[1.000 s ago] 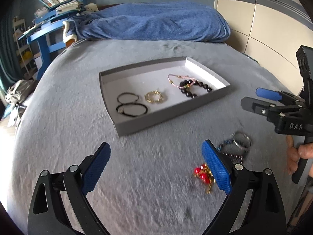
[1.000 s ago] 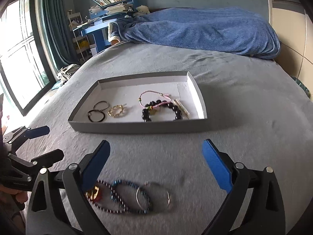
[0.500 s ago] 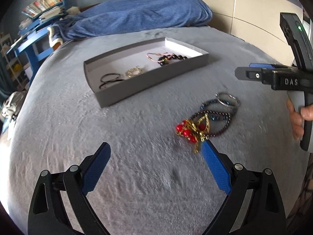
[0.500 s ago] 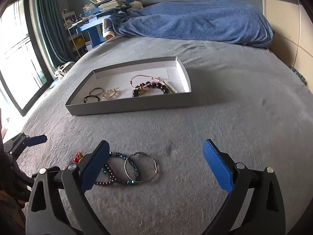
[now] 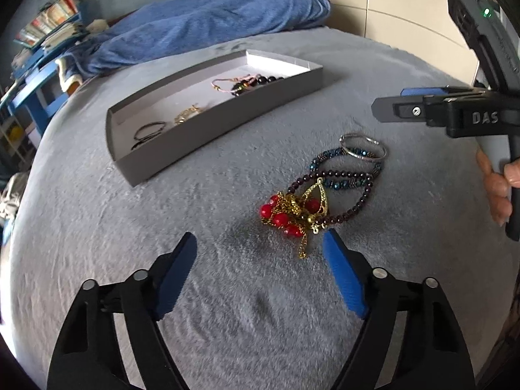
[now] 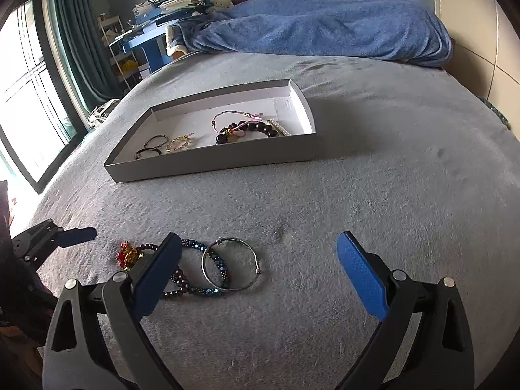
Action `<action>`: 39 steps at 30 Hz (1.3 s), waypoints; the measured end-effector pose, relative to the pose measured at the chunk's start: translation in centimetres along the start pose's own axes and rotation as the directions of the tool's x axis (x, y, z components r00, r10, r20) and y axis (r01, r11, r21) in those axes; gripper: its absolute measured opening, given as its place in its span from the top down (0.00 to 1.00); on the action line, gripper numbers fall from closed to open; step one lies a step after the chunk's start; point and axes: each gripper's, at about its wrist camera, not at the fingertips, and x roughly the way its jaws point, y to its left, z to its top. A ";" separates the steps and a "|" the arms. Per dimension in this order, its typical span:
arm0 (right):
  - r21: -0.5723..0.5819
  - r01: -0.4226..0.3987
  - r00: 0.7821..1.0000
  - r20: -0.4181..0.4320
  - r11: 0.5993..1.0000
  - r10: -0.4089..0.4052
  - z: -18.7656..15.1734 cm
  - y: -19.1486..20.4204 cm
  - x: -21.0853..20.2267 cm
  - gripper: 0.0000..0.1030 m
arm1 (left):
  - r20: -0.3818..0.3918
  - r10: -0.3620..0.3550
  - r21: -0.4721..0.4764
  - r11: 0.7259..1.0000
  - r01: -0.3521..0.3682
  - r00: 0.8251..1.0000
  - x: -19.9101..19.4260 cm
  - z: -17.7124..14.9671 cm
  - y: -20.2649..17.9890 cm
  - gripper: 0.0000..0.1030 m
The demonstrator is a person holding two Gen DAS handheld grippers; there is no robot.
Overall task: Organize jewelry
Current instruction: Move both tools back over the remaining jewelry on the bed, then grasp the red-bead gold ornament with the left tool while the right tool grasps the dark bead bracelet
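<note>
A grey tray (image 5: 227,120) (image 6: 208,165) on the bed holds black hair ties (image 6: 151,146), a gold chain (image 6: 178,143), a pink cord bracelet (image 6: 234,117) and a black bead bracelet (image 6: 250,128). Nearer, a heap of loose jewelry lies on the blanket: a red-and-gold piece (image 5: 292,211) (image 6: 128,253), a dark bead bracelet (image 5: 351,195), a blue bead bracelet (image 5: 344,165) (image 6: 214,266) and a silver bangle (image 5: 362,146) (image 6: 232,265). My left gripper (image 5: 260,247) hovers just short of the red-and-gold piece, jaws closing, nothing between them. My right gripper (image 6: 256,256) stands open over the bangle.
A blue blanket (image 6: 325,26) is bunched at the far end of the bed. A blue desk with books (image 6: 156,16) and a window (image 6: 29,97) stand to the left. A beige panelled wall (image 5: 390,0) is at the right.
The left gripper has dropped and swung toward the red-and-gold piece, and its jaws have narrowed. The right gripper has sunk a little toward the bangle.
</note>
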 end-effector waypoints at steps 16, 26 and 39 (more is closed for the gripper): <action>-0.020 -0.028 1.000 -0.006 0.999 0.028 -0.3 0.7 0.6 0.08 | 0.044 -0.028 -0.062 0.998 0.031 0.999 -1.6 0.5 2.3 0.98; -0.135 -0.107 0.994 -0.015 0.985 0.106 -1.2 3.9 0.4 0.23 | 0.001 -0.018 -0.155 0.988 0.018 1.000 -1.3 -0.1 4.4 0.77; -0.258 -0.126 0.991 -0.083 0.958 0.108 -2.7 7.2 2.1 0.67 | 0.010 0.006 -0.172 0.985 -0.004 1.000 -1.3 -0.2 4.8 0.54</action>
